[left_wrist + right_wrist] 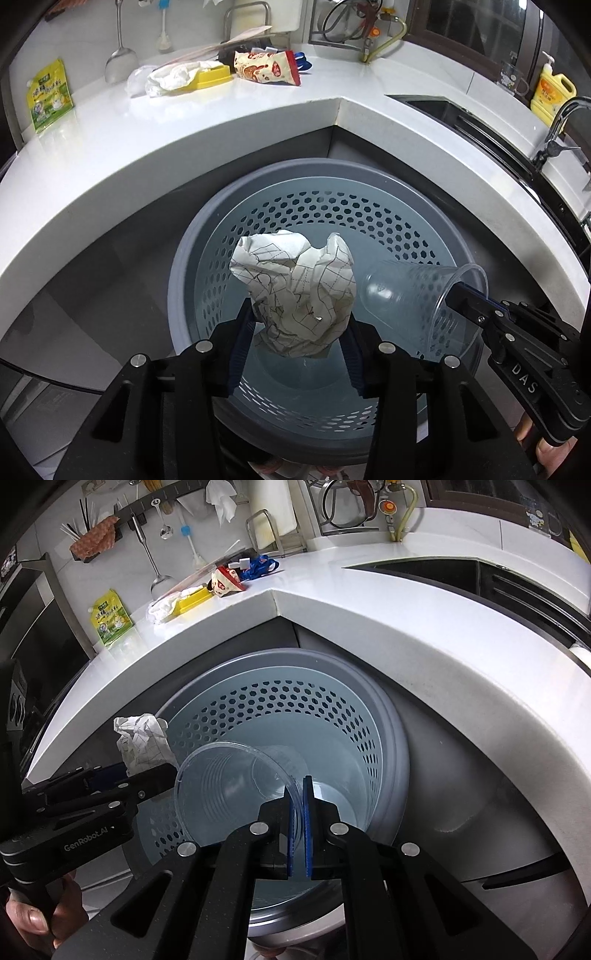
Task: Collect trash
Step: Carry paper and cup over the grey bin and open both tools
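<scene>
Left wrist view has your left gripper (301, 325) clamped on a crumpled ball of paper (295, 291) with a line pattern on it, the fingers partway apart with the wad filling the gap, hanging right over the mouth of the grey perforated trash basket (369, 221). Your right gripper (300, 805) has its blue pads (308, 830) pinched nearly together on the rim of a clear plastic cup (221, 790), which lies tilted on its side, open end facing the right wrist camera, also above the basket. Basket sits on the floor tucked into the corner under the white counter (184, 140). Up on that counter there's more stuff: a green pouch (50, 96), a white rag (173, 75) on a yellow dish (212, 77), and a red-and-white snack wrapper (267, 68). Sink (443, 109) is off to the right.
</scene>
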Demonstrator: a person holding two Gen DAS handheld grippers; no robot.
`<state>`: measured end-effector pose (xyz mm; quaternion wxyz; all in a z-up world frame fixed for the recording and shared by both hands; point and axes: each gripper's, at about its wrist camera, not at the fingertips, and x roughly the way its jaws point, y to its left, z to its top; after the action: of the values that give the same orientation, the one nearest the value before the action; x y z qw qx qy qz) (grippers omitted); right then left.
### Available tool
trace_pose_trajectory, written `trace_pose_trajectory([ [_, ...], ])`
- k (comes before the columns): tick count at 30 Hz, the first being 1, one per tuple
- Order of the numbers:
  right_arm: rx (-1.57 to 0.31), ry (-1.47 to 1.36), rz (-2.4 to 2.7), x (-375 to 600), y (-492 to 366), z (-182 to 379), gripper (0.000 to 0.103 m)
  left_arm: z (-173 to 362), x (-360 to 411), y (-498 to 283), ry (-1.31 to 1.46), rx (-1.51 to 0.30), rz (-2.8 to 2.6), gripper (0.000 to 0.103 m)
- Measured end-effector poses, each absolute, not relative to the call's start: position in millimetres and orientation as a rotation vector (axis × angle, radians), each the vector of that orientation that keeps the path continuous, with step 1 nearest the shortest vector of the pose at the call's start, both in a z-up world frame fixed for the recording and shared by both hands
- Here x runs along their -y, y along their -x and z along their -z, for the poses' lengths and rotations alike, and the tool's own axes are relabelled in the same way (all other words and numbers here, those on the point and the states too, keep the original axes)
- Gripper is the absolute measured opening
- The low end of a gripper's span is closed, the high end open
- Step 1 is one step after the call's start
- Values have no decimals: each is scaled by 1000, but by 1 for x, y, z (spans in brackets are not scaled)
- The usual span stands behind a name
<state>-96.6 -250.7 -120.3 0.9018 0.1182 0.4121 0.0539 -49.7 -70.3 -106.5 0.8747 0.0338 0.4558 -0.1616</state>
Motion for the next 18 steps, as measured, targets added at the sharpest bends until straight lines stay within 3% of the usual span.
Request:
trace_pose_trajectory([
  [14,-869,-250,-108,250,93,123,5,108,65,50,-59,-955,326,54],
  [18,-863,-258,-104,252,93,123,20,109,62,50,-52,-961,318,63],
])
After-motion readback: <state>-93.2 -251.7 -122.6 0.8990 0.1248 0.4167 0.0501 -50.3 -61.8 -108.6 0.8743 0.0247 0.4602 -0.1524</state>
